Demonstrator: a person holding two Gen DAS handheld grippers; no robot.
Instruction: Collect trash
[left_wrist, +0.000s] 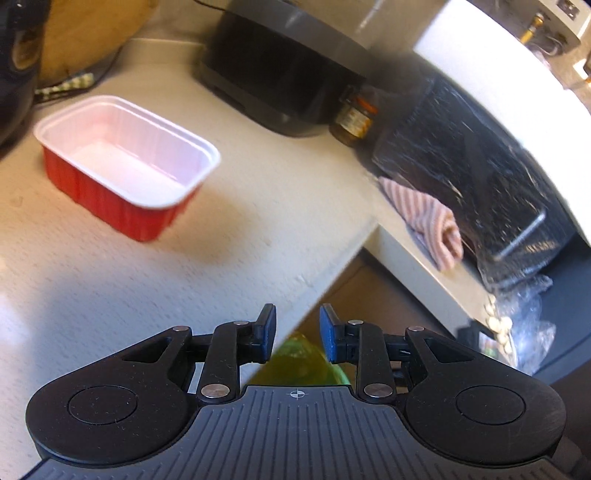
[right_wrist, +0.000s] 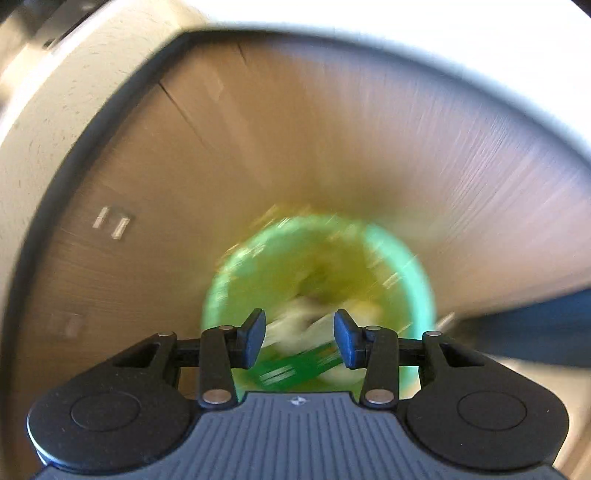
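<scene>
Both units same build. Left claw (left_wrist: 297, 328): black matte body, two round lobes at the lower corners, each with a shallow recessed disc. Grey ribbed centre plate with a small white crosshair mark at its top edge. Black linkage arms with triangular cut-outs, pinned by silver round-head rivets. Fingers (left_wrist: 266, 332) are short black blocks faced with dark blue pads. Fine scratches and dust on the lobes. Right claw (right_wrist: 299, 341): identical black lobes, grey ribbed plate, silver rivets, blue-padded fingers (right_wrist: 253, 338); its centre mark looks fainter and smudged.
</scene>
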